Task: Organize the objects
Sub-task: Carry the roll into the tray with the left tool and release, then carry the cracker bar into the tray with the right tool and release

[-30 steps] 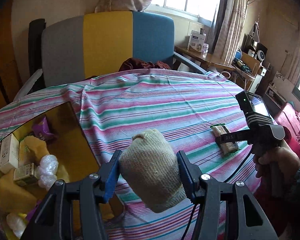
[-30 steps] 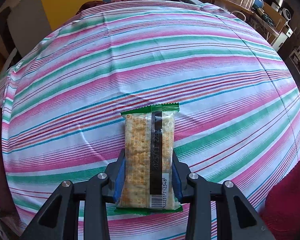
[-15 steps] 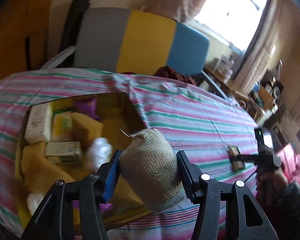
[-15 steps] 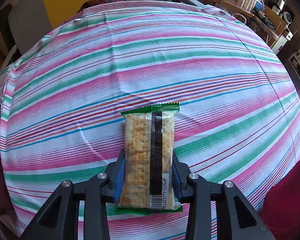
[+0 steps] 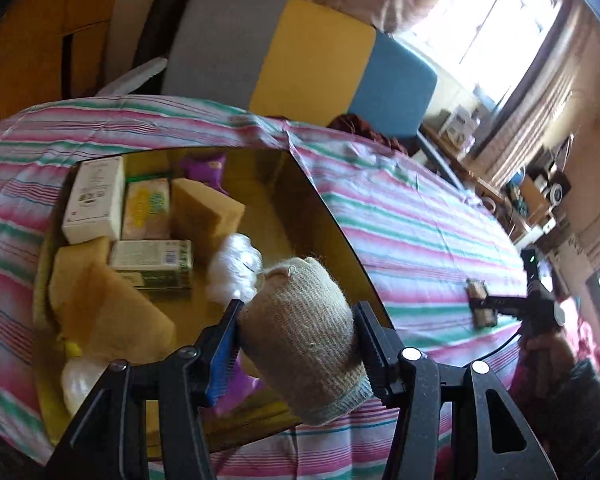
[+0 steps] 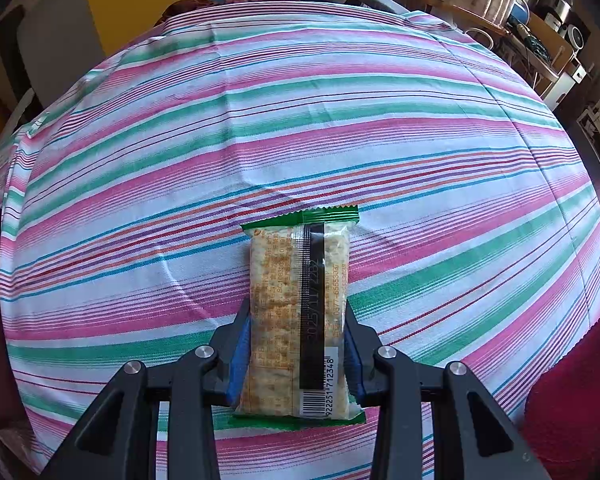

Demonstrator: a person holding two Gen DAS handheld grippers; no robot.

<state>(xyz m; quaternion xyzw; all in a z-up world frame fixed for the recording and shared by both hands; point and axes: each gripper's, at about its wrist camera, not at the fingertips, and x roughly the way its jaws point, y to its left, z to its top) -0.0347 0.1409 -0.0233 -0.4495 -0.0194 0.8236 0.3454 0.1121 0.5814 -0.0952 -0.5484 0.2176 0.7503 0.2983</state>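
Bare striped tablecloth (image 6: pixel 300 128) surrounds the right claw (image 6: pixel 296 344) clamping a cracker packet (image 6: pixel 300 312); left claw (image 5: pixel 300 344) grips a sock (image 5: pixel 300 336) over the box's edge (image 5: pixel 340 232).

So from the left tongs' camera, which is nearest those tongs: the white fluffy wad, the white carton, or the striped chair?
1. White fluffy wad, in the box just past the tongs.
2. White carton, box's far left corner.
3. Striped chair, behind the table.

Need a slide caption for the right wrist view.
Right tool clamps a cracker packet on the striped tablecloth.

Tricolour chair (image 5: pixel 312 60), bright window (image 5: pixel 484 12), curtains (image 5: pixel 540 92)
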